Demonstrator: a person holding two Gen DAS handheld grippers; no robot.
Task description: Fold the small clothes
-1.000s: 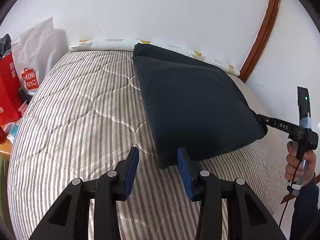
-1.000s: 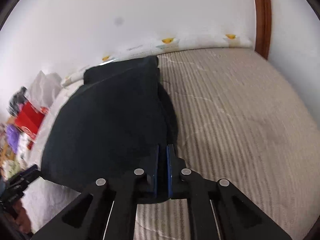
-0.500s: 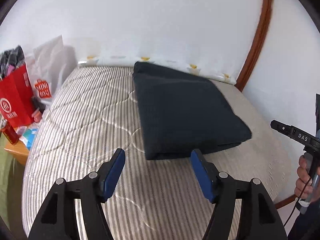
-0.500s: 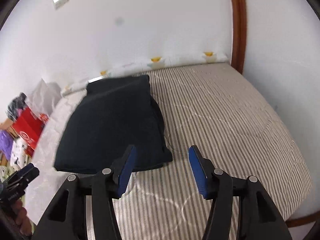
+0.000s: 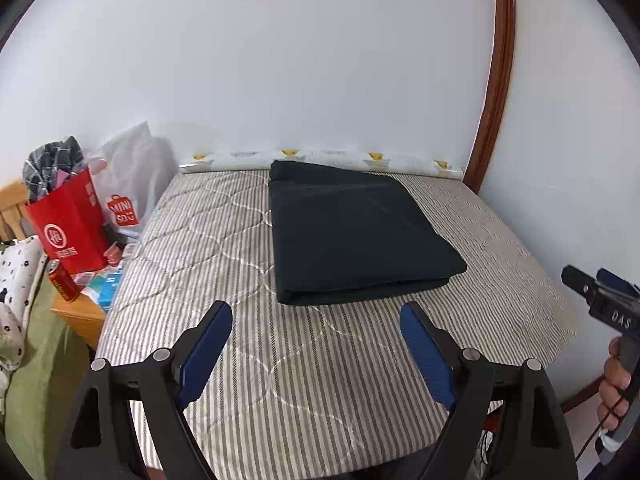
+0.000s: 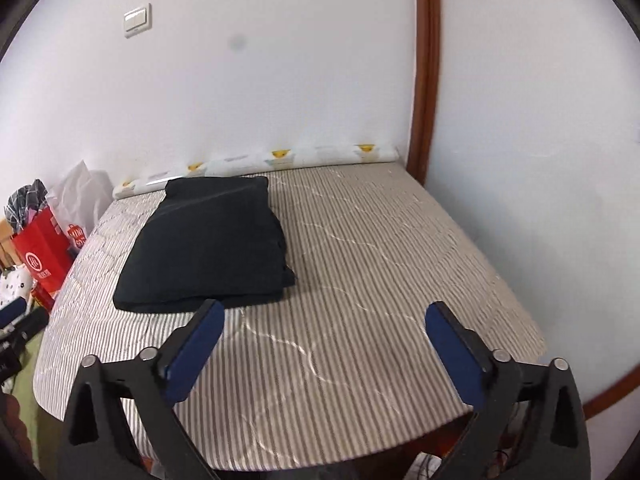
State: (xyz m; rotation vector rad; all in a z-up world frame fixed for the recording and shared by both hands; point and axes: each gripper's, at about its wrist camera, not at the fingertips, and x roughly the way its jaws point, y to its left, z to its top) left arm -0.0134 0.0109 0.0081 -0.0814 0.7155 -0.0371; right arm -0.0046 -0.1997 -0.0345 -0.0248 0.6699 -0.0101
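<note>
Garment: a dark folded garment point(image 5: 352, 236) lies flat on the striped mattress point(image 5: 208, 240), its far edge close to the patterned strip point(image 5: 320, 158) along the wall; the layered fold edge faces the cameras, and what kind of clothing it is cannot be made out
Left hand-held gripper: the left hand-held gripper point(image 5: 316, 316) hangs above the near part of the mattress, blue pads point(image 5: 208, 344) apart and opening, only mattress between them, clear of the garment
Right hand-held gripper: the right hand-held gripper point(image 6: 324, 322) is spread wide and opening, nothing between its pads; the garment lies ahead and to its left, untouched; in the left wrist view its black body is cut by the right edge
Hand: part of a hand point(image 5: 614, 392) on that handle, mostly out of frame
Beside the bed: a red paper bag point(image 5: 70, 228) with fabric poking out, a white bag point(image 5: 128, 184) behind it, a red can point(image 5: 62, 282) on a wooden stand; smaller items there are too jumbled to name
Cut off: the mattress's near edge hides behind the gripper frames
</note>
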